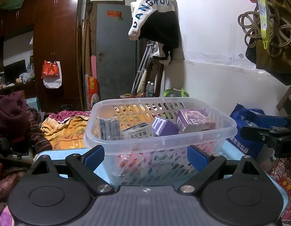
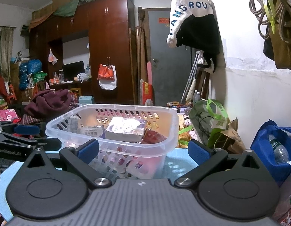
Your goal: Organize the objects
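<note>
A clear plastic basket (image 1: 126, 146) stands on a light blue surface (image 1: 51, 153), close in front of both grippers; it also shows in the right wrist view (image 2: 170, 124). It holds purple boxes (image 1: 192, 119), a silver pack (image 1: 109, 129) and a white printed box (image 1: 136, 133). My left gripper (image 1: 146, 157) is open and empty, its blue pads either side of the basket's near wall. My right gripper (image 2: 144, 151) is open and empty, just short of the basket. The right gripper shows at the right edge of the left view (image 1: 267, 133).
A blue bag (image 2: 273, 148) with a water bottle and a green bag (image 2: 211, 120) sit right of the basket. Piled clothes (image 1: 11, 113) and a yellow cloth (image 1: 64, 131) lie to the left. A wardrobe (image 1: 57, 47), a grey door and hanging clothes stand behind.
</note>
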### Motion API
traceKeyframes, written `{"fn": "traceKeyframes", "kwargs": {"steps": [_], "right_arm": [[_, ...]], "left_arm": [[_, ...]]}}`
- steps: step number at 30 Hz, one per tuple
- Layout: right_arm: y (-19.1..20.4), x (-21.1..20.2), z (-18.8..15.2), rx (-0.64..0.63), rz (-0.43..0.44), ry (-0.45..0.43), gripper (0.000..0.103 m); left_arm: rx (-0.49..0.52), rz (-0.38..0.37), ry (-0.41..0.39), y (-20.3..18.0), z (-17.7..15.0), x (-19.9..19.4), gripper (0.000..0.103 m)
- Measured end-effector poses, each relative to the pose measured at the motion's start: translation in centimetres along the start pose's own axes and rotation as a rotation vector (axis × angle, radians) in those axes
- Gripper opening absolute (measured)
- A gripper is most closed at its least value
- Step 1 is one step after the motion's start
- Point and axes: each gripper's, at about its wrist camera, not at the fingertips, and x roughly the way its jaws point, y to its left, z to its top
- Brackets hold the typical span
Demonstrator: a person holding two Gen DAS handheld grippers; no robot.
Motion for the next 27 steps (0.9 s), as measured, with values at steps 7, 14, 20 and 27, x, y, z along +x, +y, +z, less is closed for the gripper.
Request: {"fn": "traceKeyframes", "kwargs": {"steps": [7,14,20,27], "right_arm": [[0.33,-0.13,-0.01,-0.011,-0.001,-0.001,0.103],[0.10,0.01,0.00,-0.006,-0.004,0.006,0.103],[-0.14,0.03,-0.14,-0.005,-0.006,0.008,0.103],[-0.31,0.04,-0.25,0.002,-0.008,0.013,0.103]], "left_arm": [[-0.006,-0.002,0.001,-0.03,0.05,0.03,0.096],[-0.010,-0.006,0.003,-0.09,0.04,0.12,0.096],[-0.010,-0.006,0.006,-0.33,0.05,0.32,0.096],[-0.012,-0.015,0.002,-0.38,0.03,0.28,0.096]]}}
